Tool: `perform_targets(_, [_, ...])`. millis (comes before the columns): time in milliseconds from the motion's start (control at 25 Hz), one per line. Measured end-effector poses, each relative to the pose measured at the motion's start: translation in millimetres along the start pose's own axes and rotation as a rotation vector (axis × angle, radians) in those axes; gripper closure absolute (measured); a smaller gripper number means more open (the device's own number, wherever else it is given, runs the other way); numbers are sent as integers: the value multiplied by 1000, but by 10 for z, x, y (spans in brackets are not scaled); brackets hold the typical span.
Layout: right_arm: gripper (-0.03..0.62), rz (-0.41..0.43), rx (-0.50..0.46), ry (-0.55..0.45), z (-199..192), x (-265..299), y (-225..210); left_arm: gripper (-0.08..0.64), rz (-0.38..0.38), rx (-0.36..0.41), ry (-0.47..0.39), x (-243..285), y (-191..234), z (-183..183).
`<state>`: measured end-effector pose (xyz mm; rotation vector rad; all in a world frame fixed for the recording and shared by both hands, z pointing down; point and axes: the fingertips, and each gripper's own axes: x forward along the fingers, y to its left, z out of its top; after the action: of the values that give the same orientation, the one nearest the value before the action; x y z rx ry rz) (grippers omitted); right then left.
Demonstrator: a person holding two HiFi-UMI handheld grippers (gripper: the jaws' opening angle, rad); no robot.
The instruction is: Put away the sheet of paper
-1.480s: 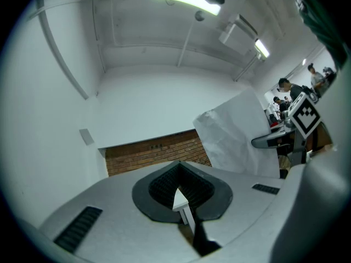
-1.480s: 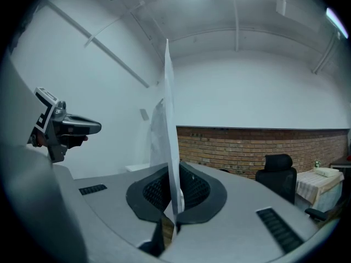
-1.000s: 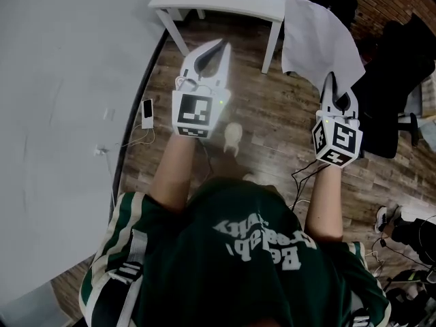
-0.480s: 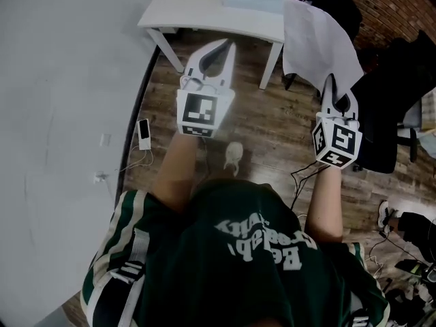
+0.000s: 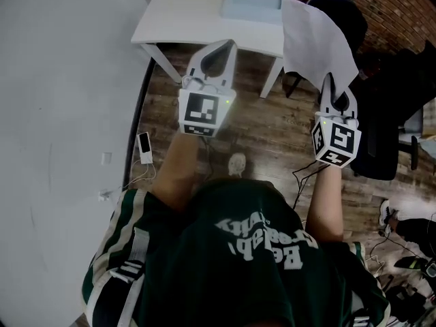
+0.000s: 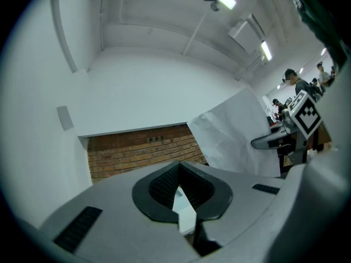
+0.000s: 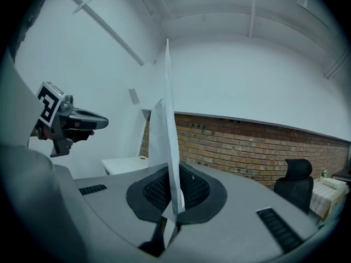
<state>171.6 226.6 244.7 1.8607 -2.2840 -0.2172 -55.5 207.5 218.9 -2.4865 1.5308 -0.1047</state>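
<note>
The white sheet of paper (image 5: 315, 36) stands up from my right gripper (image 5: 332, 82), which is shut on its lower edge. In the right gripper view the sheet (image 7: 169, 125) rises edge-on from between the closed pads. My left gripper (image 5: 226, 46) is level with it on the left, shut with nothing in it, its tips over the front edge of a white table (image 5: 184, 16). The left gripper view shows the sheet (image 6: 236, 136) and the right gripper (image 6: 274, 140) off to the right.
A pale blue tray (image 5: 253, 2) sits on the table's far side. A black office chair (image 5: 392, 107) stands at right, another dark chair (image 5: 340, 5) behind the paper. A phone (image 5: 144, 147) and cables lie on the wood floor beside a grey wall (image 5: 61, 114).
The table and tray have come further into view and nearer the grippers. Both grippers keep their pose, and the right one still holds the paper.
</note>
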Motion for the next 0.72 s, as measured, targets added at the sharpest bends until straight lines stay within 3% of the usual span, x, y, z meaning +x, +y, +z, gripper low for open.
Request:
perform_targets(360, [598,-11,-34,23,-52,547,46,558,-41,-11,11,485,255,-239])
perform_targets(720, [598,41,-46,53,-242,1087,-68,558,-38,-19,45,989,324,-469])
